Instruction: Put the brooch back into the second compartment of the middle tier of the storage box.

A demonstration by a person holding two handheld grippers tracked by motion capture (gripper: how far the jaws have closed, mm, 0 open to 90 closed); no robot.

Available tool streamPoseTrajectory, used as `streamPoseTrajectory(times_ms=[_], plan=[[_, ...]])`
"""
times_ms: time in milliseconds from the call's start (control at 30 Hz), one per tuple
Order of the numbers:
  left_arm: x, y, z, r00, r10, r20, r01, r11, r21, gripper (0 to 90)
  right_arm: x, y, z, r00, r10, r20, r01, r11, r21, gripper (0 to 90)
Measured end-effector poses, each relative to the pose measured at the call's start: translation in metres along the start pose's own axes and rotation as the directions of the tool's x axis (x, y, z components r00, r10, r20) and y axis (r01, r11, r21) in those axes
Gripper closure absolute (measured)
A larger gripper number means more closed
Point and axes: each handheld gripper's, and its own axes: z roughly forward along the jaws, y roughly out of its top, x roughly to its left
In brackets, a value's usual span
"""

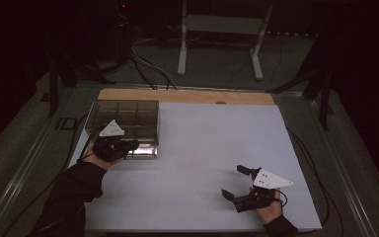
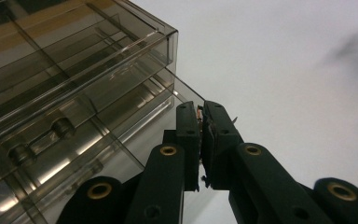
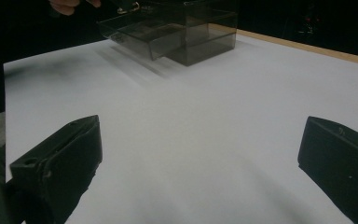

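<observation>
Drawer (image 2: 135, 121) front sits pinched between closed left tongs (image 2: 200, 122).

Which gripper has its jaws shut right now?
The left gripper, at the smoky clear drawer box; its jaws meet. The right gripper has jaws spread wide.

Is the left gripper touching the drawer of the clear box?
Touching: in the left gripper view, the left gripper has its jaws pinched shut on the drawer front edge.

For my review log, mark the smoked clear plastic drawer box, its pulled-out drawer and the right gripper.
Smoked clear plastic drawer box (image 1: 123, 114): high view, top panel.
Pulled-out drawer (image 3: 135, 39): right gripper view, front wall.
Right gripper (image 1: 234, 182): high view, between its open jaws.
</observation>
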Motion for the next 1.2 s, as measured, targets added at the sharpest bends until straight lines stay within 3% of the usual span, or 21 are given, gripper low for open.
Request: streamPoseTrajectory(times_ms=[367,767,1200], plan=[[0.014,-0.009,-0.016,0.9986,-0.020,-0.048,0.021,0.9998,0.005,86.6,0.000,0.000,0.000,1.0000,0.000,0.002,0.000,1.000,0.000,0.0],[0.033,-0.025,-0.027,0.9937,-0.082,-0.077,0.081,0.9966,-0.014,86.6,0.000,0.000,0.000,1.0000,0.003,0.002,-0.003,1.000,0.001,0.0],[0.045,-0.040,-0.008,0.9896,-0.125,-0.071,0.126,0.9920,0.009,86.5,0.000,0.000,0.000,1.0000,0.000,0.001,0.000,1.000,0.003,0.0]])
